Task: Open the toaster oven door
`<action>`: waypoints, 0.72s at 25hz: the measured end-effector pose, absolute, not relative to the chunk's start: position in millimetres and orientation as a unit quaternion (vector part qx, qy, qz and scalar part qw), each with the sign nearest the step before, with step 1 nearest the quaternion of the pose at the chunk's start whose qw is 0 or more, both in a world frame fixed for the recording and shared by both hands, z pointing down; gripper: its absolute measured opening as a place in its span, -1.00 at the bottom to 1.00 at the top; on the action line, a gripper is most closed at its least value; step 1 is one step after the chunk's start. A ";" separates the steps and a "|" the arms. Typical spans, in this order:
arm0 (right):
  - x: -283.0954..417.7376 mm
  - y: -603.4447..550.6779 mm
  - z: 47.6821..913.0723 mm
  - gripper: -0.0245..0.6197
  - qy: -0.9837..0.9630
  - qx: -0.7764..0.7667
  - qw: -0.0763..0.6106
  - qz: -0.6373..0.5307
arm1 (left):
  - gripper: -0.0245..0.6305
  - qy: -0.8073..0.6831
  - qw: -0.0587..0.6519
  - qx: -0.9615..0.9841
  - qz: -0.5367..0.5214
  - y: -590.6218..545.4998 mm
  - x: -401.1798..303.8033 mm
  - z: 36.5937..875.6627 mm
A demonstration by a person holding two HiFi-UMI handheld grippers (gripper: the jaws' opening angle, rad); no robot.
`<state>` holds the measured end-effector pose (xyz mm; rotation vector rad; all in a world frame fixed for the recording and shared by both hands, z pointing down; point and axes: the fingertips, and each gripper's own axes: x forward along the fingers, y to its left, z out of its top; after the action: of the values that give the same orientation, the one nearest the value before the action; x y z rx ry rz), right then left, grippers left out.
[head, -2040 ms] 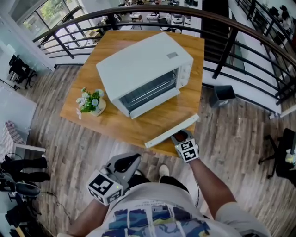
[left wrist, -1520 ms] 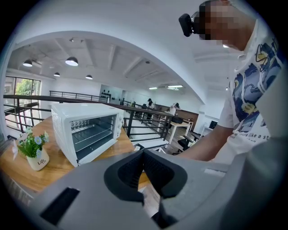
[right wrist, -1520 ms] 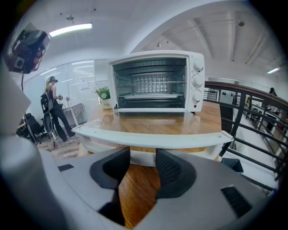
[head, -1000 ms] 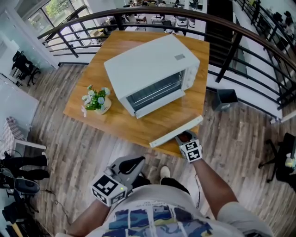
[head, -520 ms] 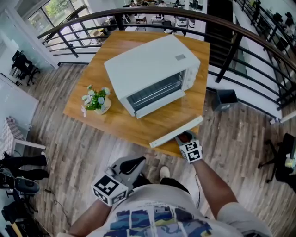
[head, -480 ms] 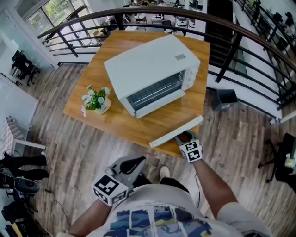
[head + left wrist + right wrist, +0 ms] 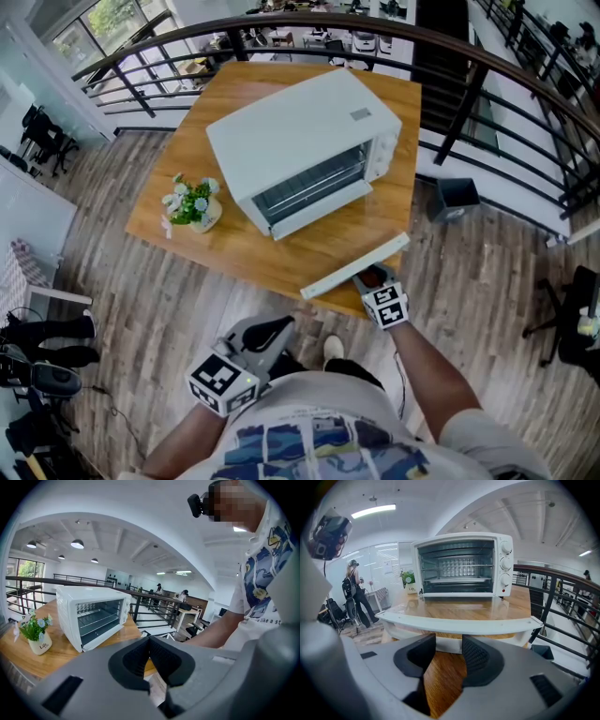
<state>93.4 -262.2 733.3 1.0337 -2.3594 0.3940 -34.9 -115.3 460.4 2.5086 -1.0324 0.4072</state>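
A white toaster oven (image 7: 300,141) stands on the wooden table (image 7: 225,253), its glass door lying down flat toward me. The door's white handle bar (image 7: 356,265) hangs over the table's near edge. My right gripper (image 7: 375,277) is just below and in front of that bar. In the right gripper view the bar (image 7: 459,623) crosses just beyond my right gripper (image 7: 449,641), whose jaws stand apart with nothing between them. My left gripper (image 7: 267,330) is held low near my body, away from the table. The left gripper view shows the left gripper (image 7: 150,641) with its pads meeting and empty, and the oven (image 7: 91,613) far off.
A small white pot of flowers (image 7: 190,204) sits on the table left of the oven. A dark railing (image 7: 469,84) runs behind and to the right of the table, with a black bin (image 7: 452,195) on the floor beside it. A person (image 7: 351,592) stands far off.
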 end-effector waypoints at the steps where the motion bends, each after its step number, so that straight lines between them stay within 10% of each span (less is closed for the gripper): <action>1: 93.3 -262.4 734.1 -0.40 -0.873 0.383 0.264 0.145 | -0.92 -0.369 0.198 0.896 0.146 -115.6 -34.6 460.5; 18: 93.4 -262.4 734.3 -0.41 -0.874 0.381 0.265 0.140 | -0.92 -0.370 0.193 0.898 0.141 -125.3 -28.8 462.1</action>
<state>93.4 -262.4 734.3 1.0303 -2.3624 0.3787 -28.8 -125.3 462.1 2.5202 -1.0376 0.3958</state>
